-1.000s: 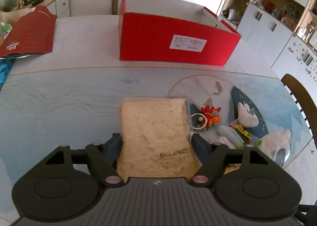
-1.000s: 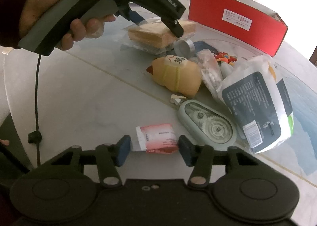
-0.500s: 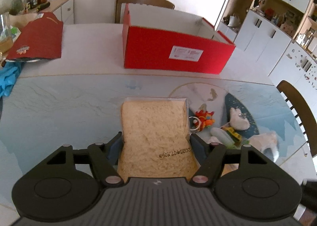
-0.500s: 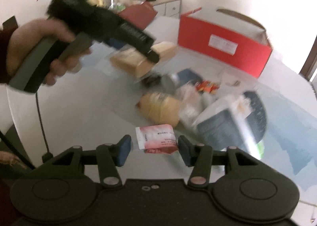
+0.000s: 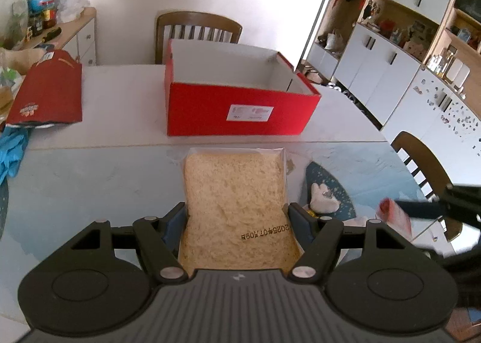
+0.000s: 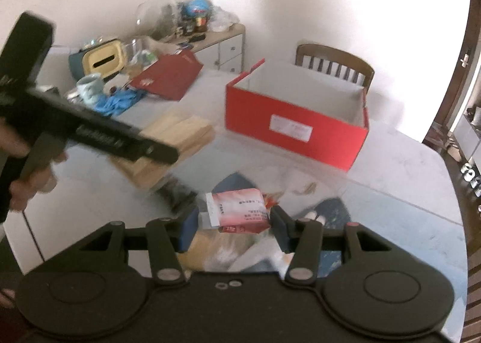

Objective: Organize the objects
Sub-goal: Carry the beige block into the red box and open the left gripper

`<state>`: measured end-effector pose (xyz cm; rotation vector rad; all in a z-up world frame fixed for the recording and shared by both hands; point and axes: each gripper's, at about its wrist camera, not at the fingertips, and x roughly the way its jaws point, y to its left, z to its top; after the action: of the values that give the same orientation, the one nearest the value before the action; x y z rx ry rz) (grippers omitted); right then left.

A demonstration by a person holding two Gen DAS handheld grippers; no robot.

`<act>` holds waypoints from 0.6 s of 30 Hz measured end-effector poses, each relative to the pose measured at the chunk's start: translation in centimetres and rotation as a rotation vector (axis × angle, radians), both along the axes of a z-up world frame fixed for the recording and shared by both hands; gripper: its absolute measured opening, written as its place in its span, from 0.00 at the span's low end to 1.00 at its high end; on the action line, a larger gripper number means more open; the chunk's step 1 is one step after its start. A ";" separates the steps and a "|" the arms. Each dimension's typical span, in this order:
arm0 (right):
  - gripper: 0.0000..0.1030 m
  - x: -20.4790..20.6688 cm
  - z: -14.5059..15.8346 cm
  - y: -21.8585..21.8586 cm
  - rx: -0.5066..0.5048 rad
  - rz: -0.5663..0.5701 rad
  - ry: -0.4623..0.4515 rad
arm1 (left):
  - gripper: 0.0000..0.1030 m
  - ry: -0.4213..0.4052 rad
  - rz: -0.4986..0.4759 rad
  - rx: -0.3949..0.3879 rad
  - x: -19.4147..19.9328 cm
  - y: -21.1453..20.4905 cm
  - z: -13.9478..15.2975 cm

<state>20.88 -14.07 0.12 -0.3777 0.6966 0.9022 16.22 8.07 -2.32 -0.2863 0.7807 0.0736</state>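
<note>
My left gripper (image 5: 237, 223) is shut on a clear bag of sliced bread (image 5: 236, 201) and holds it above the table, facing the open red box (image 5: 237, 111). My right gripper (image 6: 234, 223) is shut on a small red and white packet (image 6: 237, 210) and holds it in the air over the pile of objects. The red box (image 6: 294, 126) stands ahead and to the right of it, white inside. The left gripper with the bread (image 6: 177, 138) shows at the left of the right wrist view. The right gripper and its packet (image 5: 393, 217) show at the right of the left wrist view.
A red paper bag (image 5: 48, 96) and blue gloves (image 5: 12, 150) lie at the table's left. A white toy (image 5: 323, 201) lies on the dark mat to the right. Chairs (image 5: 198, 30) stand behind the box and at the right edge. A cluttered sideboard (image 6: 192, 30) stands beyond the table.
Both grippers have risen from the table with their loads. The bread and the packet now hang higher and nearer the red box, whose inside has come into view.
</note>
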 end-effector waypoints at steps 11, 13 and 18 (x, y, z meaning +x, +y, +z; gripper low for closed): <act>0.50 6.5 2.4 2.0 0.011 -0.059 -0.012 | 0.70 -0.029 -0.010 -0.014 3.5 -0.3 2.3; 0.50 7.6 2.8 2.5 0.009 -0.058 -0.023 | 0.70 -0.034 -0.010 -0.011 4.4 -0.2 2.8; 0.50 10.6 3.7 3.4 0.015 -0.074 -0.036 | 0.70 -0.044 -0.011 0.002 6.7 0.3 3.9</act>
<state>31.53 -10.69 3.79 -0.3521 0.6667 0.8283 22.90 8.34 1.56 -0.2808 0.7381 0.0581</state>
